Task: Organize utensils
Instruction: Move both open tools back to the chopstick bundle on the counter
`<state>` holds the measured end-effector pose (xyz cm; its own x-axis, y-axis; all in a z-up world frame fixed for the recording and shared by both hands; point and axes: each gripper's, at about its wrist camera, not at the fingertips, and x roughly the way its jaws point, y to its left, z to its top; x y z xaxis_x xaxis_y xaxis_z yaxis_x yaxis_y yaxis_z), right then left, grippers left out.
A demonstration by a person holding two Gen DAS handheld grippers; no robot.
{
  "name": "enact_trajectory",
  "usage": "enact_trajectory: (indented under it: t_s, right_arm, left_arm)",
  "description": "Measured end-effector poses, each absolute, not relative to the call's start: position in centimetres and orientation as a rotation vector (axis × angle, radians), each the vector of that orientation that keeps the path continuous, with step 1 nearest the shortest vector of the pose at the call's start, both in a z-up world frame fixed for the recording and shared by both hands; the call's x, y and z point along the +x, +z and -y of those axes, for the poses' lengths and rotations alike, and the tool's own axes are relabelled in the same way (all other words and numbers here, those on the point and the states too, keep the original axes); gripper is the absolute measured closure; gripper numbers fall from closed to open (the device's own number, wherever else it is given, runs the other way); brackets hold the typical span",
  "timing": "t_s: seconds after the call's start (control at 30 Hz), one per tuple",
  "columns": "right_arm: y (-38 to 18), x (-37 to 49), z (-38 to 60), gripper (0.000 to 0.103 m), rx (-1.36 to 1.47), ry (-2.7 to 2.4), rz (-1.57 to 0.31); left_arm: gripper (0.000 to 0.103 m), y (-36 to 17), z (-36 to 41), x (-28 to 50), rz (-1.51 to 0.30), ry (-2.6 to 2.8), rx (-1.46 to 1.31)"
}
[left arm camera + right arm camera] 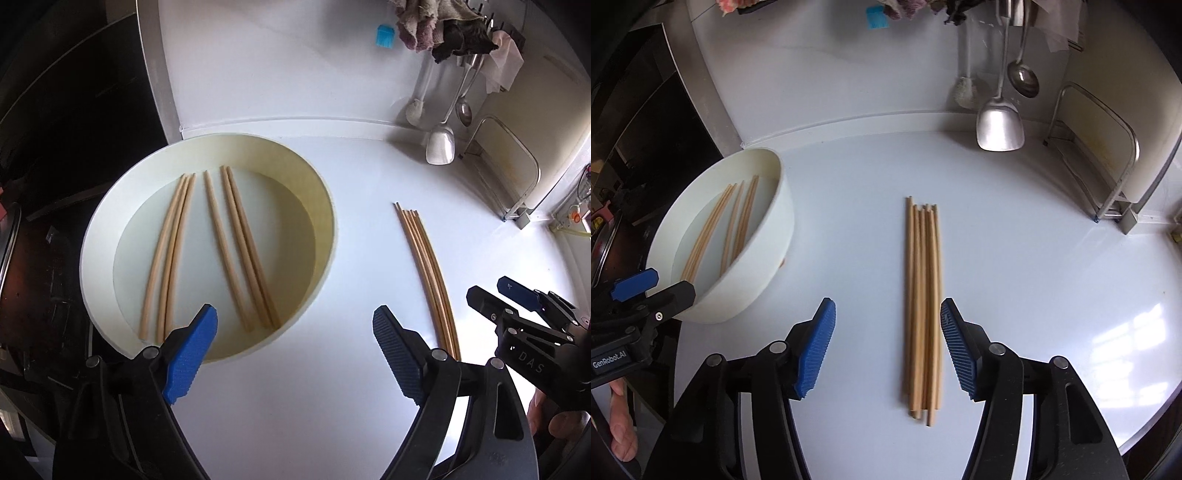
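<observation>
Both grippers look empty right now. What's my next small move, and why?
Probably lower the left gripper into the white bowl toward the chopsticks there. Its fingers are open and empty, several remain inside, and the sorted bundle already lies on the counter.

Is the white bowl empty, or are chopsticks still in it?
Not empty. The bowl still holds six loose chopsticks lying flat on its bottom; a separate bundle lies on the counter outside it.

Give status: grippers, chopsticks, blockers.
Left gripper open, empty; right gripper open, empty. Chopsticks in bowl; bundle on counter. Nothing blocking.
</observation>
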<state>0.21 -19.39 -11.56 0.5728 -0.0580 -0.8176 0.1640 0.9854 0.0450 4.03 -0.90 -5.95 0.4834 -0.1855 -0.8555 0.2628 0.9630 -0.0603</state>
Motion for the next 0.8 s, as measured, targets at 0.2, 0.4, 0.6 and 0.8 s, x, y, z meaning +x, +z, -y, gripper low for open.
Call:
enact_trajectory:
  t_s: [0.2,0.4,0.6,0.8]
  right_arm:
    - [-13.2,-1.7,23.1,0.029,0.113,-0.173,-0.928]
    - [-15.7,-1.7,25.0,0.028,0.091,-0.175,-0.943]
    - [-17.4,-0.7,26.2,0.028,0.109,-0.170,-0.899]
    - [-19.4,0.3,27.3,0.027,0.121,-0.148,-0.880]
  left_arm:
    - [0.011,-6.5,4.1,2.6,-1.001,-0.284,0.081]
    - [0.009,-7.9,7.0,2.2,-0.969,-0.278,0.075]
    - [0.009,-9.2,9.1,2.8,-0.927,-0.295,0.076]
    - [0.009,-11.0,9.9,2.7,-0.913,-0.279,0.048]
